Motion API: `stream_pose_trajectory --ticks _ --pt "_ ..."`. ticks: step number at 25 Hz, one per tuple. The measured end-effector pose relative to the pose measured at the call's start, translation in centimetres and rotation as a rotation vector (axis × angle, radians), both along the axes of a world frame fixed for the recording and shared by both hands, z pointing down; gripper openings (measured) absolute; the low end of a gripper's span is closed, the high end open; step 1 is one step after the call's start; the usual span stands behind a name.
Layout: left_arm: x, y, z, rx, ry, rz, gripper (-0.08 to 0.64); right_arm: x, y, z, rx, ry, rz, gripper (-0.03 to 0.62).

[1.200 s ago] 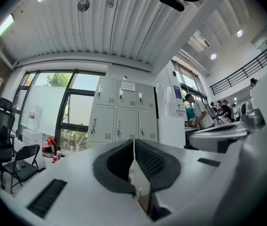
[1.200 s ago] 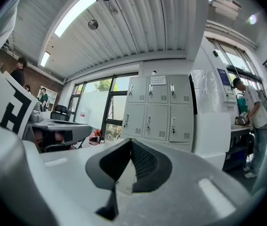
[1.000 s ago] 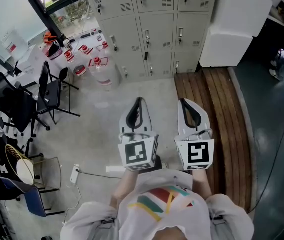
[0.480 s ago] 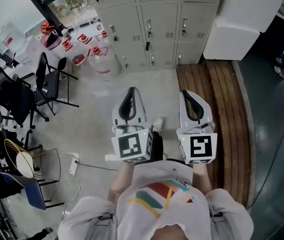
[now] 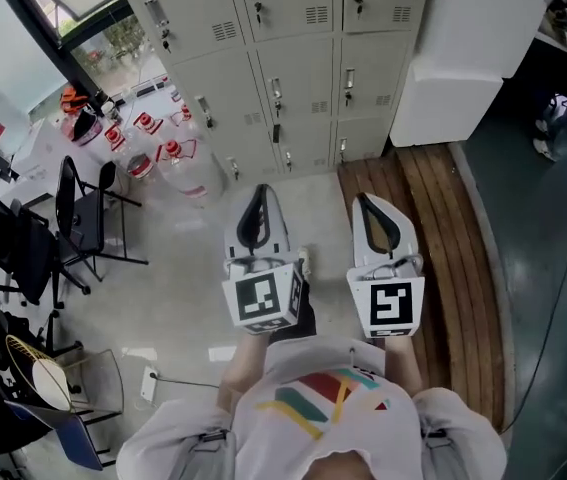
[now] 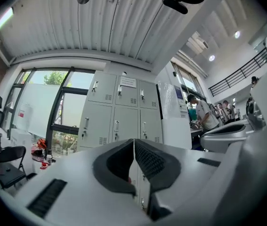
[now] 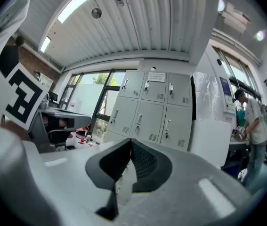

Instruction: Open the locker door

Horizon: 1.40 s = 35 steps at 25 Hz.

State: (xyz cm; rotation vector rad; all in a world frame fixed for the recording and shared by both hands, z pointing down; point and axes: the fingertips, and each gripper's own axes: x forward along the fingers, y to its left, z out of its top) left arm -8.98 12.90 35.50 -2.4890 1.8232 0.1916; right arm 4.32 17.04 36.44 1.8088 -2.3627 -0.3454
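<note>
A bank of grey lockers (image 5: 283, 58) stands against the far wall, all doors closed, each with a small handle; it also shows straight ahead as the lockers (image 6: 119, 114) and the lockers (image 7: 149, 114). My left gripper (image 5: 255, 200) and right gripper (image 5: 371, 206) are held side by side in front of the person, pointing at the lockers and still well short of them. Both have their jaws together with nothing between them, as seen on the left gripper (image 6: 133, 142) and the right gripper (image 7: 131, 142).
A large white appliance (image 5: 468, 48) stands right of the lockers on a wooden platform (image 5: 433, 228). Water jugs (image 5: 178, 163) sit on the floor left of the lockers. Black chairs (image 5: 83, 218) and a desk fill the left side. People stand at far right (image 6: 204, 114).
Both grippers and the person have moved toward the lockers, which now look larger and nearer in the head view. The jaws of both stayed together.
</note>
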Motion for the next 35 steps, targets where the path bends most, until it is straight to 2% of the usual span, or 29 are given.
stream_pose_trajectory --ticks 6,10,13,17,20,29,35 --pt "1.6 -10.3 -2.7 0.049 -0.004 0.033 0.021 1.0 -9.6 -1.6 0.004 0.105 0.064 0.005" --pt "1.3 -18.7 -3.6 0.032 0.015 0.033 0.021 0.6 -17.5 -2.5 -0.013 0.11 0.063 0.005" --pt "1.2 -24.8 -4.5 0.042 0.01 0.031 0.021 0.5 -23.2 -3.9 0.02 0.103 0.067 0.005" --pt "0.5 -30.8 -5.4 0.054 0.016 0.01 0.021 0.1 -28.8 -4.0 0.01 0.167 0.077 0.005" --pt "-0.1 -32.8 -5.5 0.045 0.025 -0.026 0.021 -0.2 -31.1 -3.7 -0.008 0.18 0.056 0.006" --pt "1.6 -34.4 -4.6 -0.014 0.023 -0.073 0.021 0.4 -35.6 -5.2 0.029 0.061 -0.06 0.008" --pt "3.3 -35.2 -4.7 -0.008 0.011 -0.098 0.021 0.9 -36.9 -5.1 0.023 0.074 -0.126 0.008"
